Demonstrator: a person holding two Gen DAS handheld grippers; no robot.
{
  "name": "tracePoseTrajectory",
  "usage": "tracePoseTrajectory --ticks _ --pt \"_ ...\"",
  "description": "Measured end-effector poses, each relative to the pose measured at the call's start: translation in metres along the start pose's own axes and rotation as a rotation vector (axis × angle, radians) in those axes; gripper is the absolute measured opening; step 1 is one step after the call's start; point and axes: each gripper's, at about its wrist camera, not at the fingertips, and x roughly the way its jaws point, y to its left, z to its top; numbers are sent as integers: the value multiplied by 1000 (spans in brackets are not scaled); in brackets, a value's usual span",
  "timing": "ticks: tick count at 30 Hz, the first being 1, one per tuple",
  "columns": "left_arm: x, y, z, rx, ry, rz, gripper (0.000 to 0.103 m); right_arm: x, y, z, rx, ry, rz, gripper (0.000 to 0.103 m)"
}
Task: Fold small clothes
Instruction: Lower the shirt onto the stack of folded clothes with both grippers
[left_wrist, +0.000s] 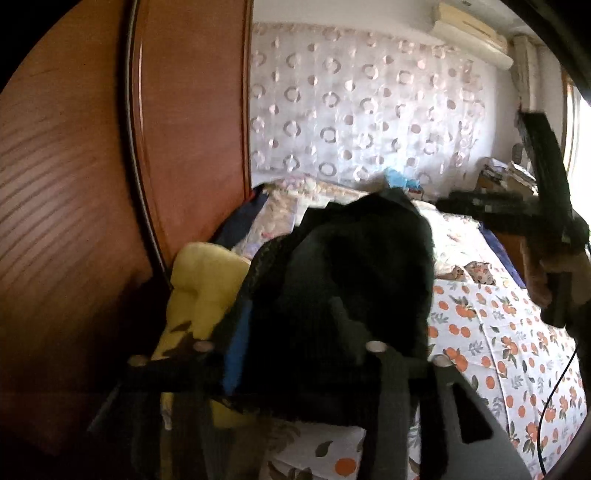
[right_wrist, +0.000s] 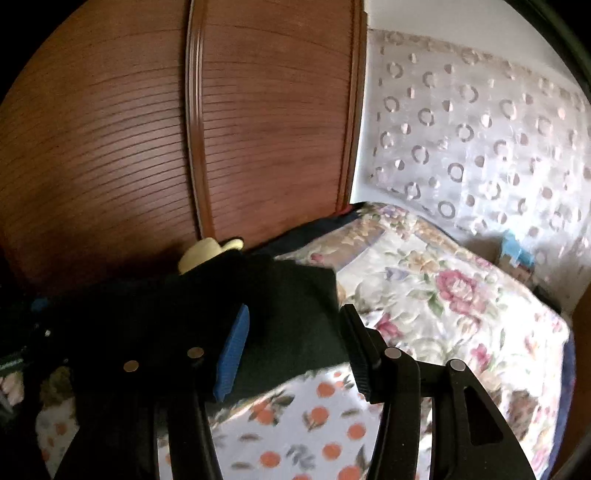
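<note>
A black garment (left_wrist: 351, 280) fills the middle of the left wrist view, bunched between my left gripper's (left_wrist: 295, 347) fingers, lifted above the orange-print bedsheet (left_wrist: 517, 332). The left jaws stand closed on the cloth. In the right wrist view the same black garment (right_wrist: 280, 314) lies over the bed's left side. My right gripper (right_wrist: 295, 350) is open, its blue pad (right_wrist: 232, 354) over the cloth and its black finger (right_wrist: 358, 350) apart to the right. The right gripper also shows in the left wrist view (left_wrist: 546, 206), raised at the far right.
A wooden slatted wardrobe (right_wrist: 147, 147) stands close on the left. A yellow cushion (left_wrist: 207, 288) lies beside the garment. A floral quilt (right_wrist: 443, 295) covers the far bed, with a circle-patterned curtain (left_wrist: 369, 110) behind. A cluttered side table (left_wrist: 506, 173) is at the far right.
</note>
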Motion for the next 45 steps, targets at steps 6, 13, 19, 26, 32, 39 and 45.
tracePoseTrajectory --ticks 6,13,19,26,32,39,45 --pt "-13 -4 5 13 -29 -8 56 5 21 -17 72 7 16 53" --pt "-9 -2 7 25 -26 5 57 15 29 -15 183 11 51 81" --pt "7 4 5 20 -2 17 57 50 16 -7 311 35 107 82" --pt "25 5 -3 22 38 20 57 89 -10 7 428 64 178 82" --pt "34 6 -12 16 75 22 57 108 -12 28 397 74 194 39" --pt "29 2 -16 7 81 24 57 95 31 79 171 -26 149 26" --pt "11 -4 -12 8 47 6 57 111 31 62 141 92 23 50"
